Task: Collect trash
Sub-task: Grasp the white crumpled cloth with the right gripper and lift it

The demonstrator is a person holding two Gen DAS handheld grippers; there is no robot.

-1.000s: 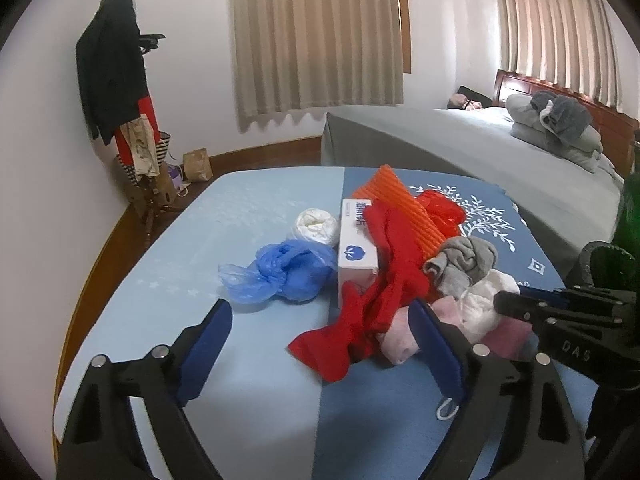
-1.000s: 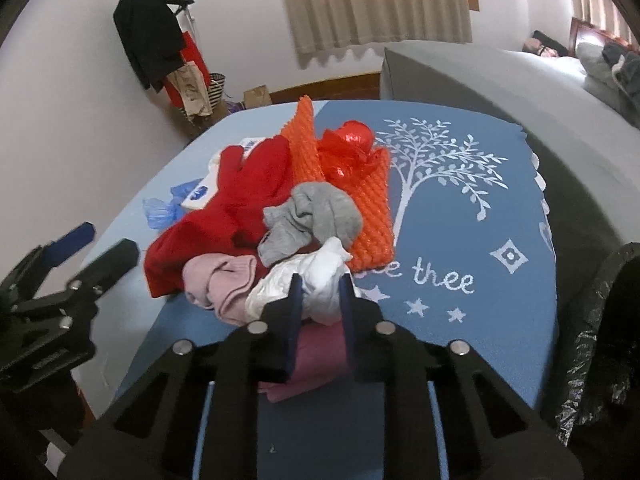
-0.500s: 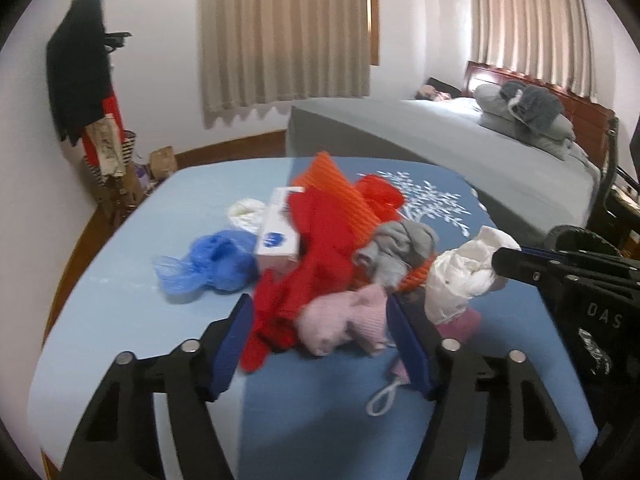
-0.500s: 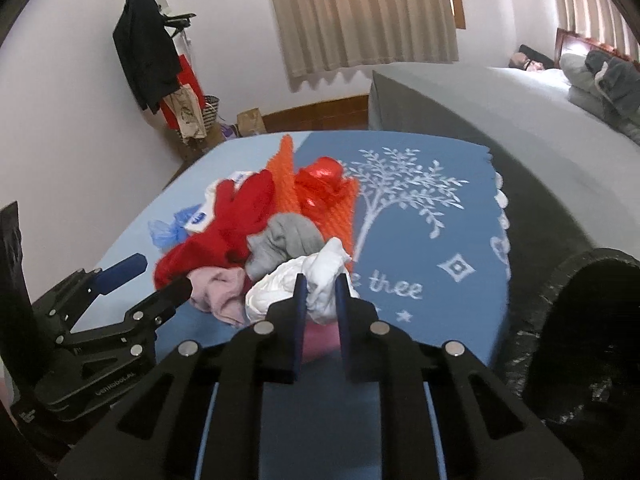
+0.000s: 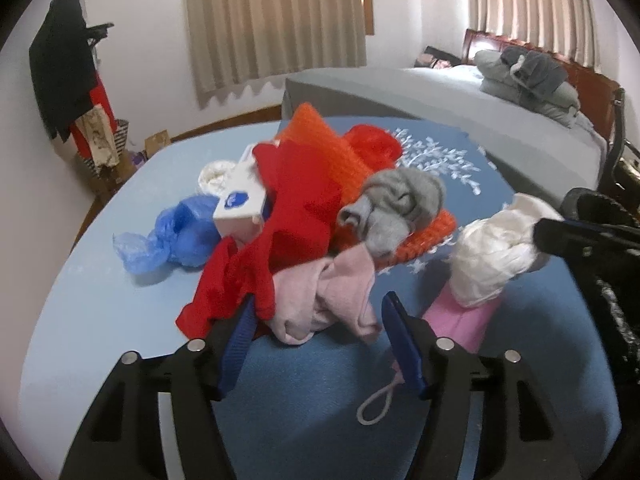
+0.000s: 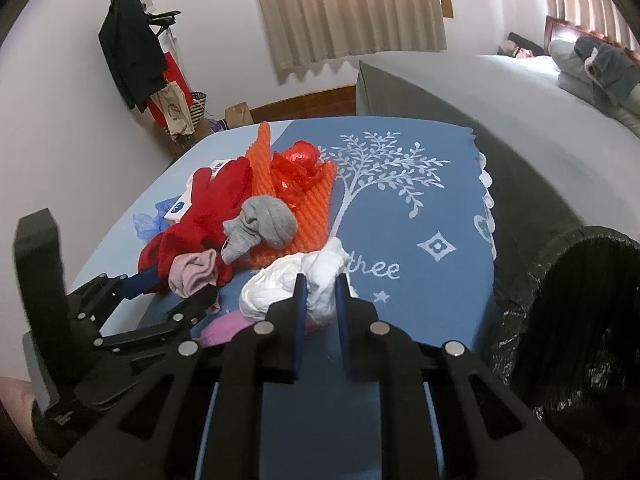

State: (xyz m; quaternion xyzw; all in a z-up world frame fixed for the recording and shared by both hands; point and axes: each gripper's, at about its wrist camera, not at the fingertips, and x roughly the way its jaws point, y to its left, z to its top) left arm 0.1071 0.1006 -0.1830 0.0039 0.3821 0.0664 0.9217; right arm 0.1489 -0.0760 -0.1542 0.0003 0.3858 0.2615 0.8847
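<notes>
On the blue tablecloth (image 6: 400, 208) lies a heap of cloth and trash. My right gripper (image 6: 320, 280) is shut on a crumpled white plastic wad (image 6: 280, 284), held just above the cloth; the wad (image 5: 496, 248) also shows at the right of the left wrist view. My left gripper (image 5: 319, 304) is open, low over the table. Its blue fingers (image 5: 240, 340) straddle a pale pink cloth (image 5: 324, 300) without pressing on it, and a red cloth (image 5: 280, 216) brushes the left finger. In the heap are a blue plastic bag (image 5: 176, 236), a red plastic bag (image 6: 300, 168) and a white box (image 5: 240, 204).
A black trash bag (image 6: 580, 300) gapes beyond the table's right edge. An orange knit (image 6: 316, 212) and a grey sock (image 6: 264, 224) lie in the heap. A flat pink piece (image 5: 460, 320) and a white cord loop (image 5: 376, 404) lie near the left gripper. A grey bed (image 6: 500, 92) stands behind.
The left gripper's jaws narrowed, and it came forward and down until they straddle the pink cloth. The right gripper carried the white wad up off the heap and toward the black bag.
</notes>
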